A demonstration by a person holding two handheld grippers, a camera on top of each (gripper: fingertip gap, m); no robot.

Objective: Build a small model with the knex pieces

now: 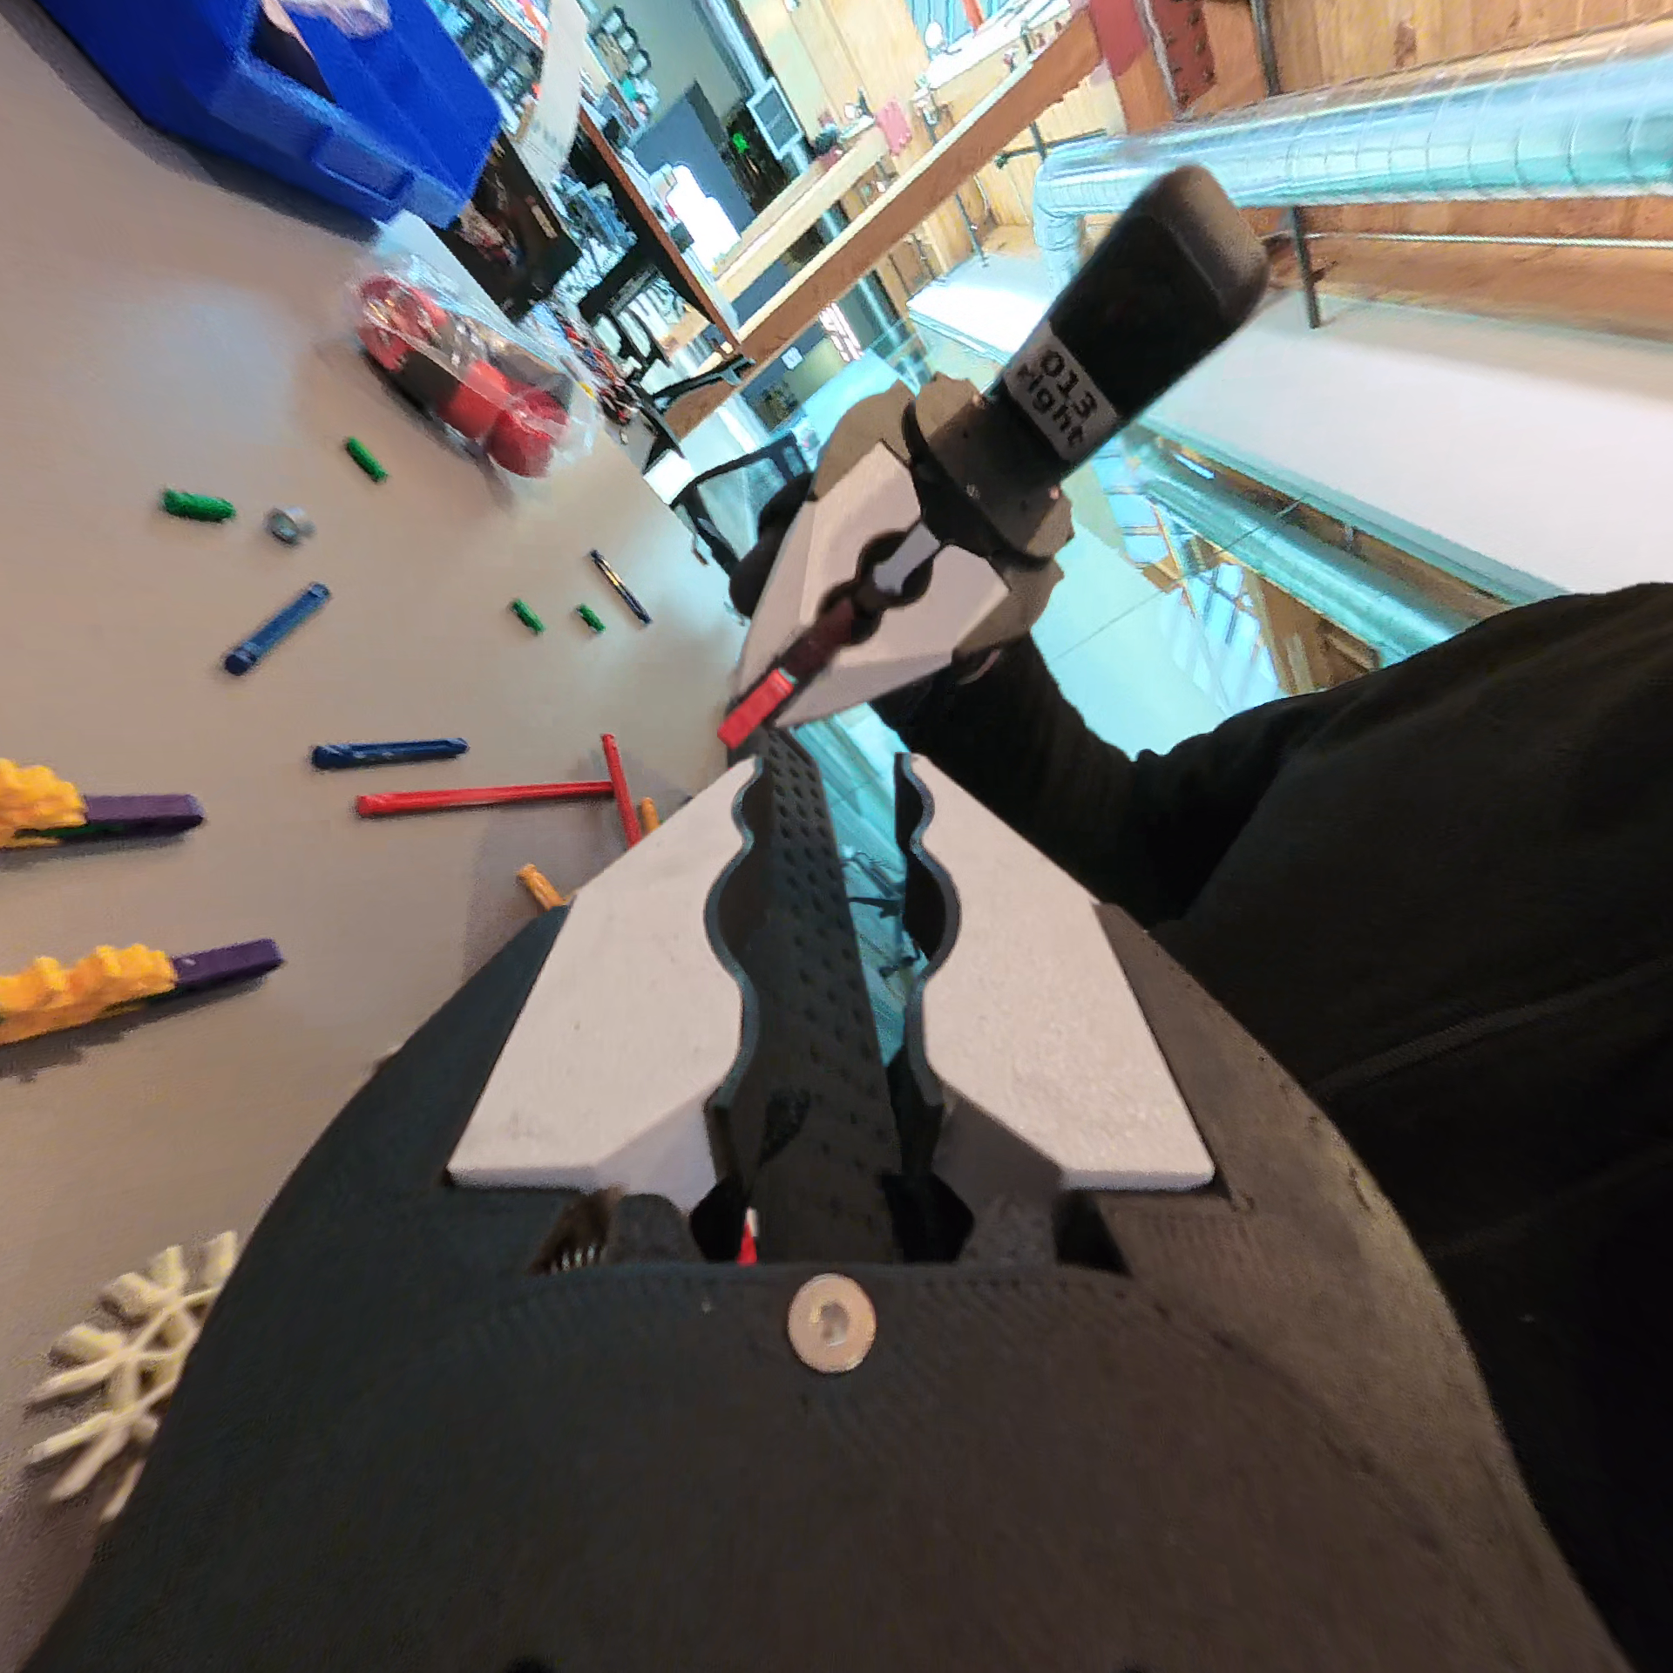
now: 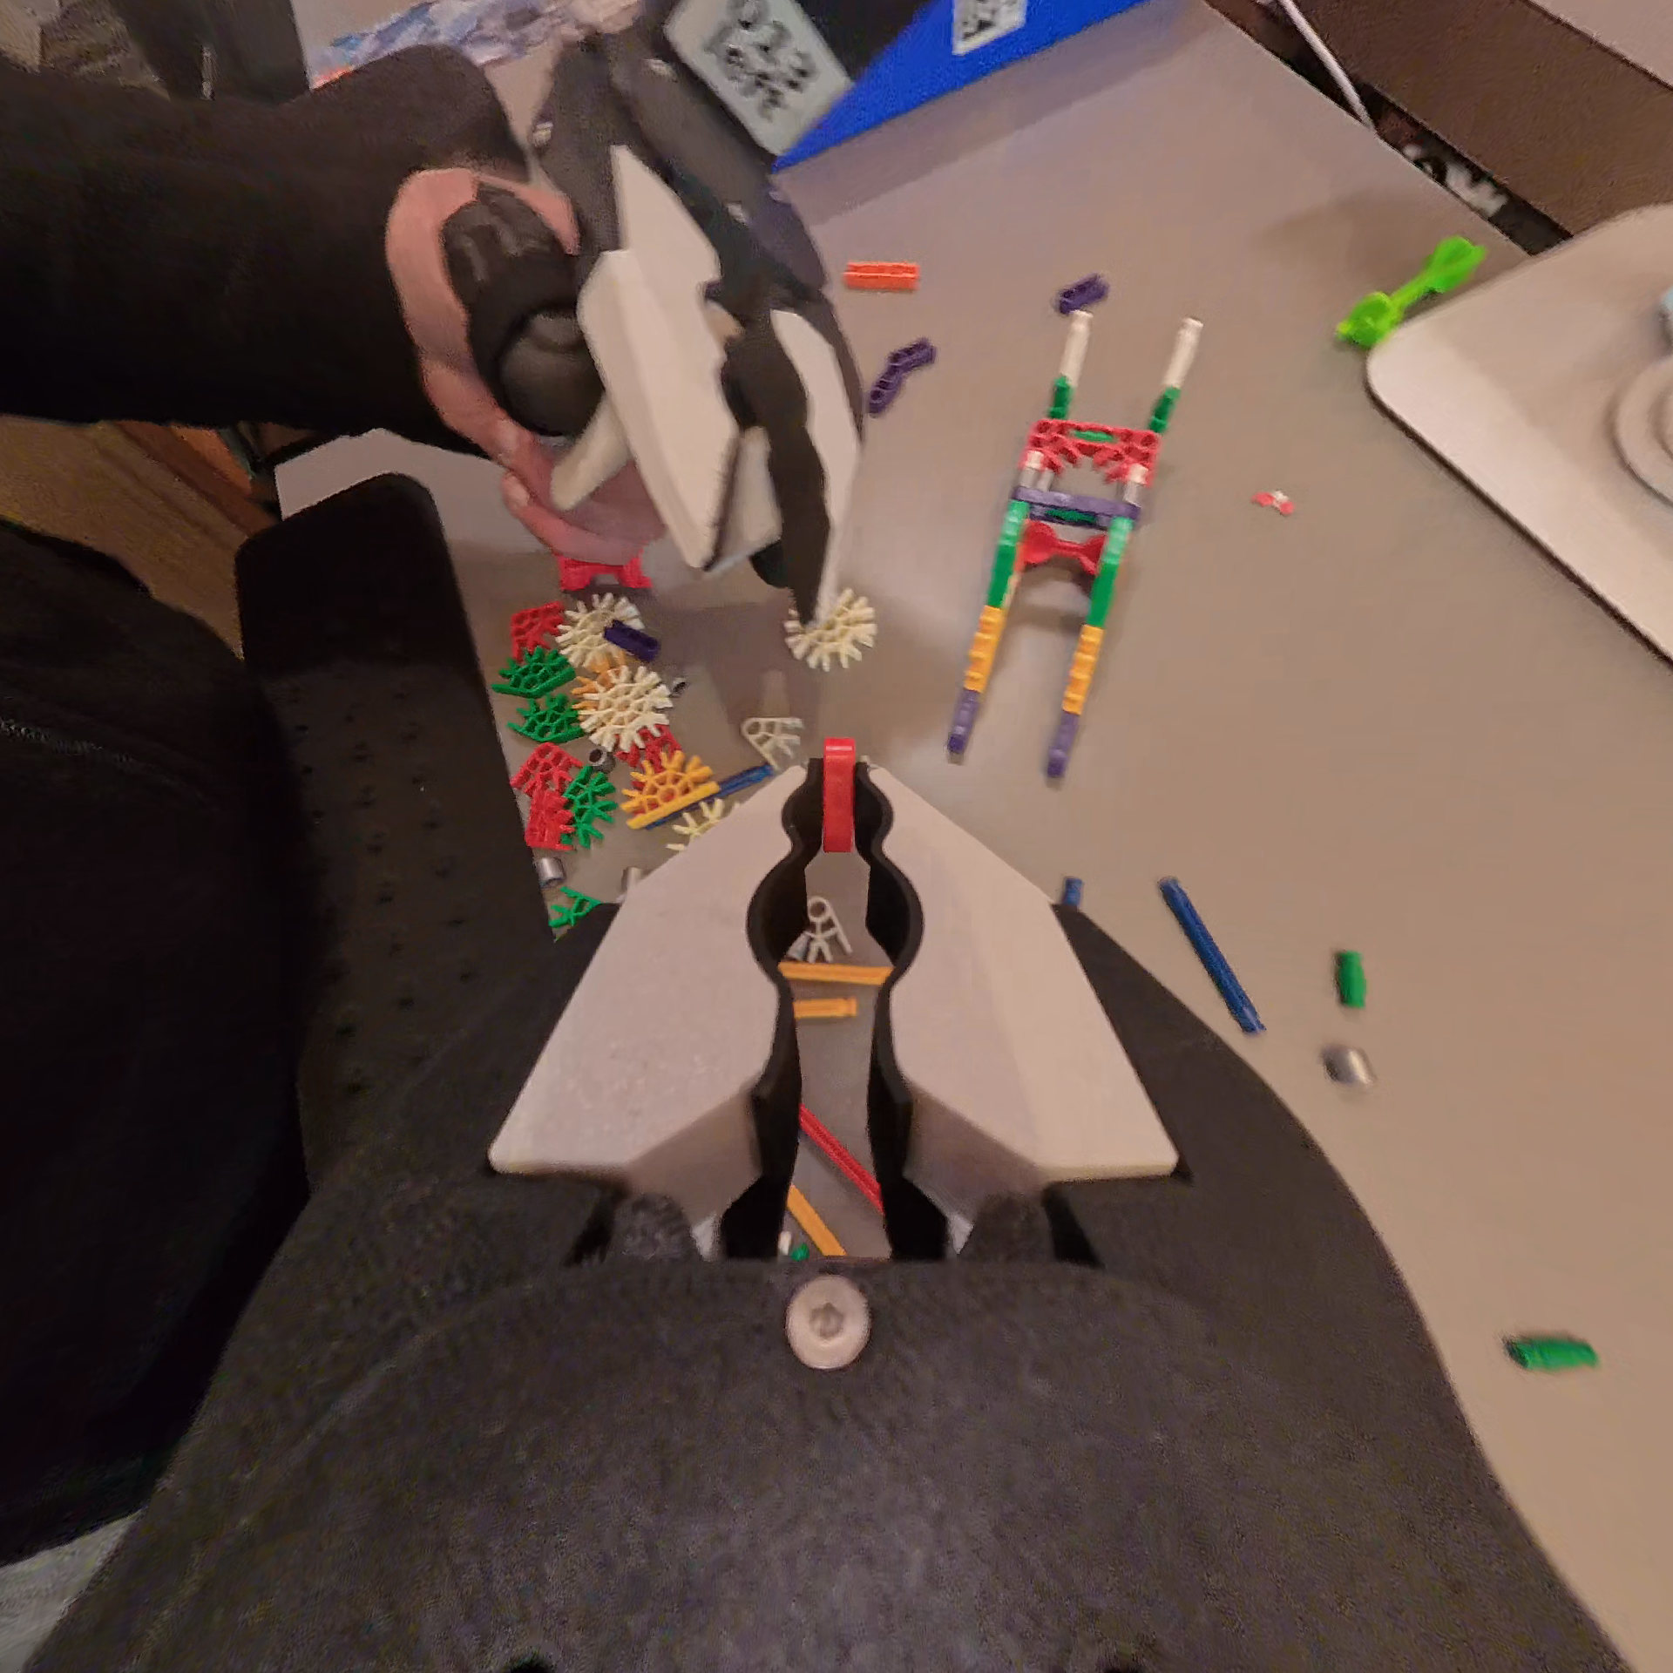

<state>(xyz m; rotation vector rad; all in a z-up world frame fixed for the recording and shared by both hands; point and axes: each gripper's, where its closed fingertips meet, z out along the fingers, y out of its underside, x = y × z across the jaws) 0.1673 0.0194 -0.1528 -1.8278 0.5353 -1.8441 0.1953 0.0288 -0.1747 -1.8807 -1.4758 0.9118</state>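
Note:
My right gripper point(image 2: 837, 769) is shut on a small red connector piece point(image 2: 838, 797), pinched edge-on at its fingertips above the grey table point(image 2: 1222, 724). In the left wrist view the right gripper point(image 1: 769, 697) hangs just beyond my left fingertips with the red piece point(image 1: 756, 708) sticking out. My left gripper point(image 1: 828, 765) is open and empty. In the right wrist view a hand holds the left gripper point(image 2: 806, 588) tilted down, its tips just above a white snowflake connector point(image 2: 831, 631) on the table. A built rod-and-connector frame point(image 2: 1068, 543) lies to the right.
A pile of red, green, yellow and white connectors point(image 2: 597, 715) lies at the table's near edge by a black chair point(image 2: 362, 724). Loose blue point(image 1: 276, 627) and red rods point(image 1: 480, 800) are scattered about. A blue bin point(image 1: 299, 100), a bag of red wheels point(image 1: 462, 371) and a grey slab point(image 2: 1539, 407) stand farther off. My hands' fingertips stand some 4 centimeters from each other.

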